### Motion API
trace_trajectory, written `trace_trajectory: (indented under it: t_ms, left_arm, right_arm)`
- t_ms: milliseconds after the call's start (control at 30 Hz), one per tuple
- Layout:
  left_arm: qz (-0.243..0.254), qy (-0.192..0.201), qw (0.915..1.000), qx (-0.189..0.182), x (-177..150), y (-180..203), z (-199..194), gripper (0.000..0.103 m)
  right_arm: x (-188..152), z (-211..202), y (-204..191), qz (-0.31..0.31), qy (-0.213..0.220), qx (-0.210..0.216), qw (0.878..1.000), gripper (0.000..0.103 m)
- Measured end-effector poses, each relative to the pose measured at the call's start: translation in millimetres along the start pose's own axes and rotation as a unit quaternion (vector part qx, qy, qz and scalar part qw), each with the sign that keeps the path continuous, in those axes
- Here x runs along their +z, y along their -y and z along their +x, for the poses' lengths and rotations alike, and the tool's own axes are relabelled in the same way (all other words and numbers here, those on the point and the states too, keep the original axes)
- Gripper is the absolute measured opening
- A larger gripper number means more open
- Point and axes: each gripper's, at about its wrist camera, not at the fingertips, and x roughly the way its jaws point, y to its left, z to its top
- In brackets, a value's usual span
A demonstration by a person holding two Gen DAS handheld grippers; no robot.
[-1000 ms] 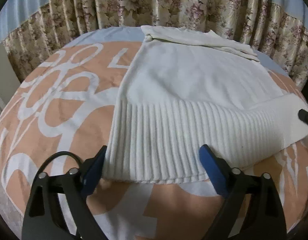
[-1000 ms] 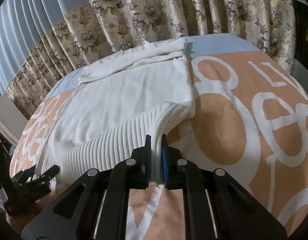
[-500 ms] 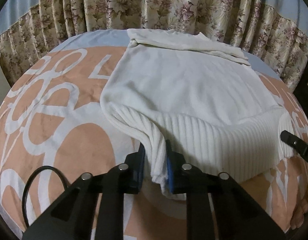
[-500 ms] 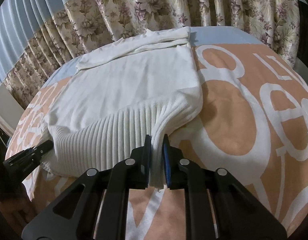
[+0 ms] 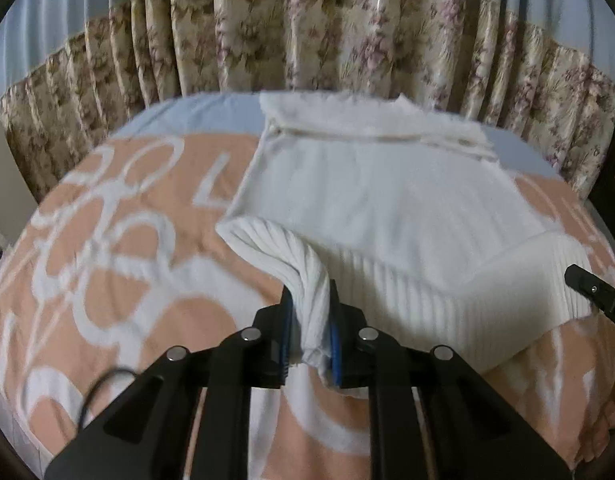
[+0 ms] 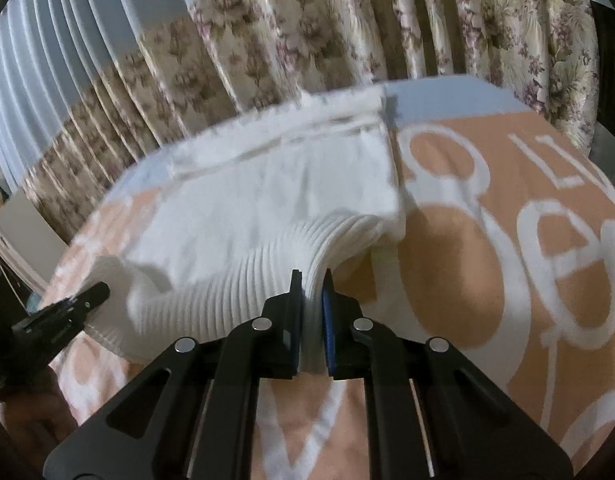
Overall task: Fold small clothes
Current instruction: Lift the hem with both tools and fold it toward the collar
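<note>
White knit sweater (image 5: pixel 371 208) lies flat on the bed cover (image 5: pixel 119 264), neck end far from both claws, toward the floral curtain (image 5: pixel 307 40), ribbed hem nearest. Left claw (image 5: pixel 309 332) is clenched on the hem's left corner, the rib bunched and raised between its blue pads. Right claw (image 6: pixel 310 316) is clenched on the hem's right corner in the same way; cloth rises into it in a ridge. Hem runs crosswise between the two claws, sagging to the bed in the middle. Sweater's long axis runs straight away from both claws, hem to collar. Each claw is nearest its own corner, neither favoured. Judgement: the fold turns on carrying the hem forward along that axis onto the far end, both corners level, so the hem lands square.
</note>
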Motion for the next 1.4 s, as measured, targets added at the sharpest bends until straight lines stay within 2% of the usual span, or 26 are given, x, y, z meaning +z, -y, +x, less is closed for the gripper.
trace_trajectory:
  t_ms: [267,367,567,767,1067,1400]
  left_arm:
    - [0.009,0.047,0.9989,0.004,78,8,-7,0.015]
    - [0.008,0.066,0.9977,0.012,108,12,-4,0.015]
    - [0.008,0.092,0.9955,0.018,158,24,13,0.015]
    - [0.002,0.090,0.9953,0.035,193,22,55,0.015]
    - [0.010,0.081,0.9949,0.059,236,24,121,0.016]
    - [0.015,0.045,0.9974,0.054,267,32,221,0.017]
  right_arm:
    - [74,-4,0,0.002,0.050,0.022,0.999,0.010]
    - [104,5,1,0.006,0.062,0.024,0.998,0.010]
    - [142,31,5,0.008,0.067,0.018,0.998,0.010]
    - [177,66,14,0.019,0.067,0.014,0.997,0.010]
    - [216,137,27,0.039,0.038,0.002,0.999,0.010]
    - [243,235,49,0.055,-0.003,-0.025,0.998,0.010]
